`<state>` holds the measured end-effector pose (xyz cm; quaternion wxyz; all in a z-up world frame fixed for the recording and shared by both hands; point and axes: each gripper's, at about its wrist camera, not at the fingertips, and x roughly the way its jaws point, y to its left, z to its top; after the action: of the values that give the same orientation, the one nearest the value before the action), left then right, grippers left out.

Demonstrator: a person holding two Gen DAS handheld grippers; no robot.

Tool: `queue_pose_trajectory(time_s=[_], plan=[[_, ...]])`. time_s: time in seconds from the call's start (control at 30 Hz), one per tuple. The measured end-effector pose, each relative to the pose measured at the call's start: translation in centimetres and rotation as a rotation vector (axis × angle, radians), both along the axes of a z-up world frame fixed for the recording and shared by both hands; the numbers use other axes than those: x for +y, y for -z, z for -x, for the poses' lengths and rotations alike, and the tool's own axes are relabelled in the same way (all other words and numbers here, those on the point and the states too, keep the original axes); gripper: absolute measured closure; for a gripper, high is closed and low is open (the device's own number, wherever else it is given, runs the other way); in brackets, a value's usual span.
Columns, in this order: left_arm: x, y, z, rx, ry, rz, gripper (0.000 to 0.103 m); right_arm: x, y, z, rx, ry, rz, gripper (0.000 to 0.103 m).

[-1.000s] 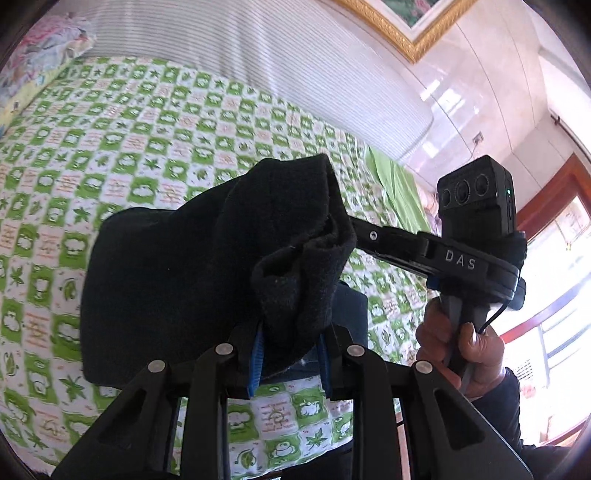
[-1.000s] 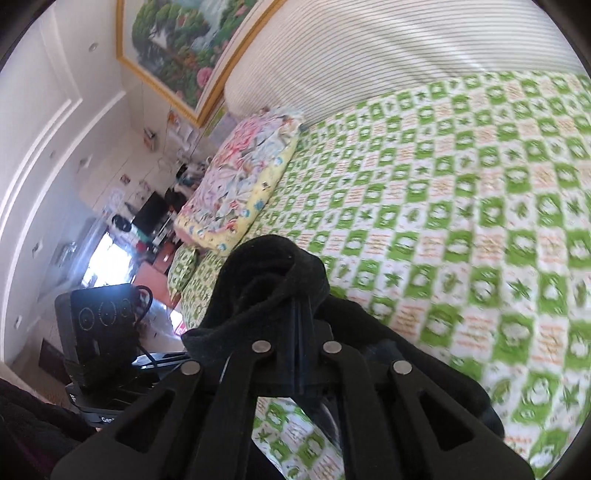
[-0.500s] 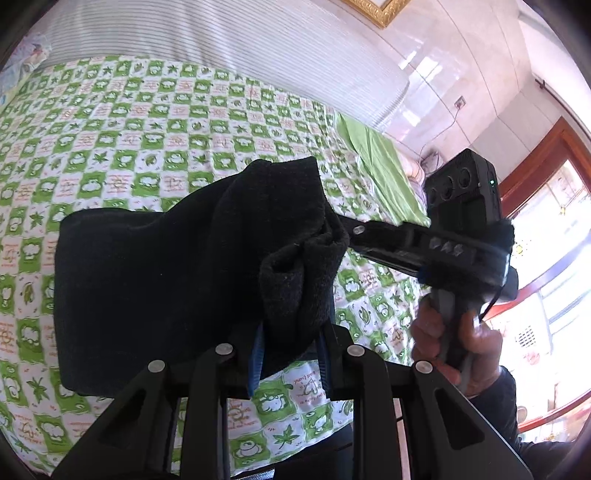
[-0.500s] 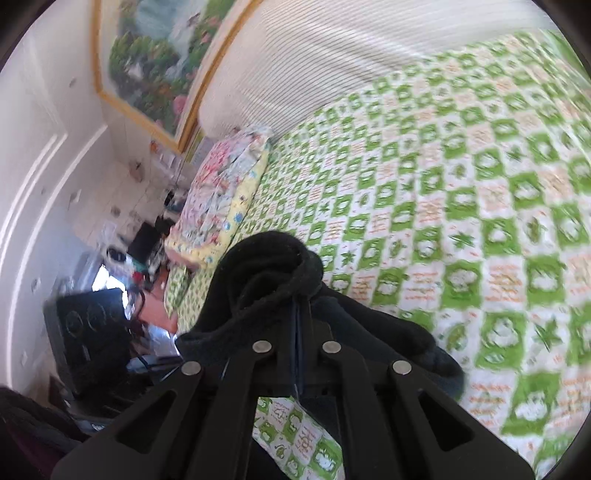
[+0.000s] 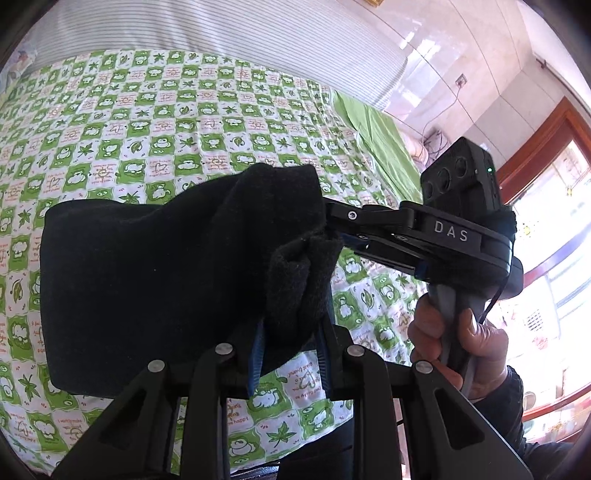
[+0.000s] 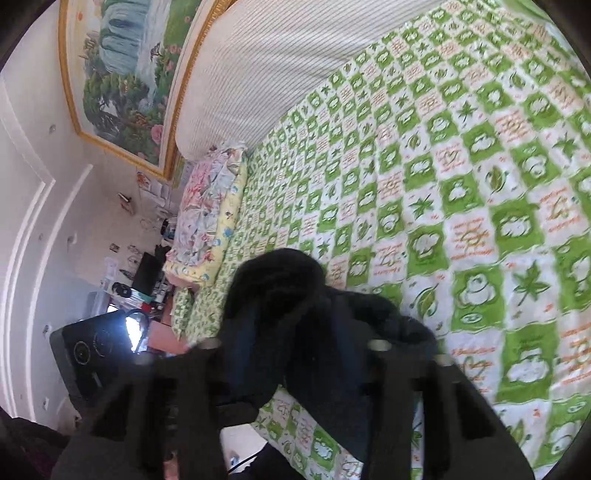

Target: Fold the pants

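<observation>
The left gripper point(image 5: 290, 347) is held low over the bed, fingers pointed toward the striped headboard point(image 5: 229, 33); a thick bunch of the black pants point(image 5: 155, 273) is clamped between its blue-padded fingers point(image 5: 257, 349). The right gripper point(image 5: 334, 229) is reached in from the right, gripped by the person's right hand point(image 5: 458, 347), its tips buried in the same bunched edge beside the left one.

Vs. 0.5 s ago: in the right wrist view the jaws are seen spread apart — they were pressed together on the cloth then — and the frame is motion-blurred. The left grip is unchanged; the pants hang much as before.

The pants are draped from the left gripper down onto the green-checked bedsheet point(image 5: 155, 122), most of the cloth spread left of it. In the right view the fabric point(image 6: 295, 295) is still bunched between the opened fingers; contact can't be told through the blur. A floral pillow point(image 6: 207, 218) lies by the headboard.
</observation>
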<state>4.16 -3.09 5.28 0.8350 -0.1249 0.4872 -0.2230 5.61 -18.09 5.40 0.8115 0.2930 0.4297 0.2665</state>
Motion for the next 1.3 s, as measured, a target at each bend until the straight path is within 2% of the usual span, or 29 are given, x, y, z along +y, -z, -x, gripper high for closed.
queue_pose_trajectory(time_s=[0.1,0.27,0.43,0.53,0.6,0.67,0.8,0.9,0.97,1.0,1.1,1.13,1.3], plan=[[-0.7,-0.4,0.2,-0.012,0.033,0.013,0.079,-0.2,-0.9,0.8,-0.037,0.009,0.014,0.092],[-2.1,0.8,0.0,0.0,0.069,-0.01,0.079,-1.4,-1.5,2.2,-0.063,0.033,0.055,0.094],[-2.3,2.7,-0.7,0.04,0.072,-0.019,0.079,-2.4,0.7,2.5,-0.016,0.078,0.074,0.094],[-2.1,3.0,-0.8,0.052,0.08,0.003,0.07,-2.4,1.5,2.5,-0.013,0.092,0.103,0.093],[-2.0,2.8,-0.7,0.057,0.103,0.037,0.054,-2.4,1.5,2.6,-0.018,0.1,0.121,0.092],[-1.9,2.4,-0.2,0.048,0.131,0.059,0.052,-2.3,1.2,2.8,-0.021,0.109,0.145,0.09],[-1.7,1.7,0.7,0.022,0.153,0.045,0.052,-2.3,0.4,3.8,-0.026,0.138,0.225,0.086],[-1.0,1.3,1.4,0.009,0.152,0.039,0.05,-2.8,-0.1,4.7,-0.035,0.173,0.244,0.085],[-0.2,1.1,1.7,0.004,0.142,0.043,0.05,-2.9,-0.7,5.6,-0.051,0.195,0.248,0.083],[0.3,0.9,1.9,0.001,0.136,0.047,0.05,-2.8,-1.1,5.9,-0.061,0.2,0.253,0.077],[1.7,0.2,2.2,-0.019,0.109,0.043,0.05,-1.7,-2.3,6.8,-0.098,0.206,0.279,0.049],[2.1,0.0,2.2,-0.024,0.101,0.039,0.05,-1.2,-2.7,7.1,-0.116,0.206,0.29,0.047],[4.8,-0.6,2.0,-0.044,0.032,0.03,0.049,1.9,-3.9,7.2,-0.156,0.191,0.398,0.046]])
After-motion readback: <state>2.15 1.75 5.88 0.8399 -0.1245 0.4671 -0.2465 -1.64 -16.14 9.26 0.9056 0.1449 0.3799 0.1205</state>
